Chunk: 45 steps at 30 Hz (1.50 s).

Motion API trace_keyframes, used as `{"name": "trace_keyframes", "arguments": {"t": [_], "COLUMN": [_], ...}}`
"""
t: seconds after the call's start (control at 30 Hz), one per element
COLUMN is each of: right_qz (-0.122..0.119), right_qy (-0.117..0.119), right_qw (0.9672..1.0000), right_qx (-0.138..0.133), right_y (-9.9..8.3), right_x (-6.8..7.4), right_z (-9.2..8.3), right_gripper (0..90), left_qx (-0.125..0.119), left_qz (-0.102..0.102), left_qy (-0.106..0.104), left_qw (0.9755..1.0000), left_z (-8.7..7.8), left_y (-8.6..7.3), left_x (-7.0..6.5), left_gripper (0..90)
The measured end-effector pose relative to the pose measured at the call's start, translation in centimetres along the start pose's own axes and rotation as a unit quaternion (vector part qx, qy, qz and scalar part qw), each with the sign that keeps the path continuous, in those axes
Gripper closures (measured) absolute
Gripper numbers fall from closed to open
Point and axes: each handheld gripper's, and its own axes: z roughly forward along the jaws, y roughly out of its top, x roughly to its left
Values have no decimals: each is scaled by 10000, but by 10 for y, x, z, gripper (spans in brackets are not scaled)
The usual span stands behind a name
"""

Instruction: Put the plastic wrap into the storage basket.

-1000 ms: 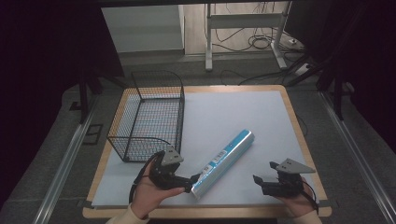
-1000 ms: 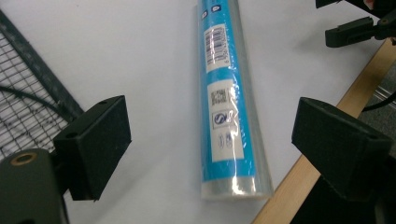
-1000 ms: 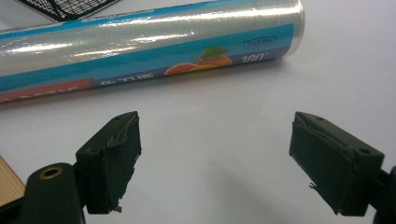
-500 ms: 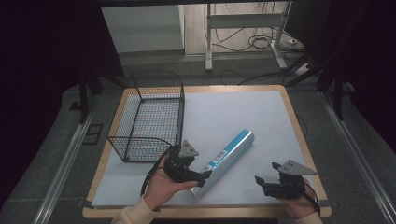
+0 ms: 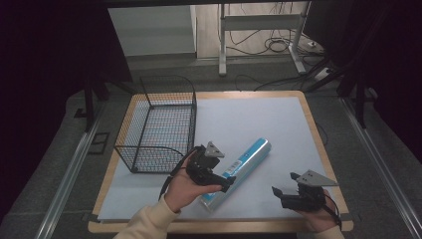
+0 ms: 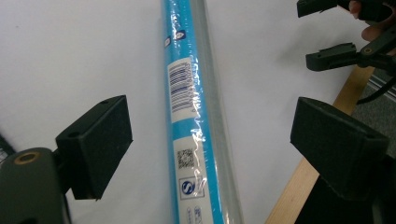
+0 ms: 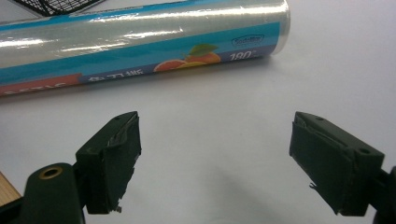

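A blue and clear roll of cling film (image 5: pixel 242 165) lies slantwise on the white sheet, its near end towards the person. My left gripper (image 5: pixel 225 180) hovers over the roll's near half. In the left gripper view the left gripper (image 6: pixel 210 140) is open, one jaw on each side of the roll (image 6: pixel 191 107), neither touching it. My right gripper (image 5: pixel 280 192) rests low at the front right, apart from the roll. In the right gripper view the right gripper (image 7: pixel 215 163) stands open and holds nothing, and the roll (image 7: pixel 140 42) lies across the sheet beyond it.
A black wire basket (image 5: pixel 144 119) stands at the left of the table, a little beyond the left gripper. The white sheet (image 5: pixel 259 119) covers a wooden board whose edge (image 6: pixel 327 135) runs close to the grippers. The other hand's gripper (image 6: pixel 336 32) shows far off.
My left gripper has moved right and forward from the sheet's front left until its jaws straddle the roll. The right gripper has stayed where it was.
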Motion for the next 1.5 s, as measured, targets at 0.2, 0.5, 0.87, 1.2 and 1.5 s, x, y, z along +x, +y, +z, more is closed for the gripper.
{"name": "trace_keyframes", "arguments": {"t": [0.2,0.5,0.87,1.2,1.5], "right_qz": [-33,95,79,88,116], "right_qy": [32,40,11,-19,-11], "right_qw": [10000,9999,10000,9999,9999], "right_qx": [20,21,58,47,46], "right_y": [2,1,-1,-4,-4], "right_x": [-1,-4,-4,-6,-6], "right_z": [4,4,3,-1,0], "right_gripper": [170,172,168,167,162], "left_qx": [68,77,457,923,1244], "left_qz": [-4,-13,16,8,-19], "left_qy": [9,30,4,-27,13], "left_qw": [10000,10000,9990,9957,9922], "left_z": [5,17,43,75,97], "left_y": [9,28,35,43,46], "left_x": [1,4,5,9,10], "left_gripper": [125,130,128,122,132]}}
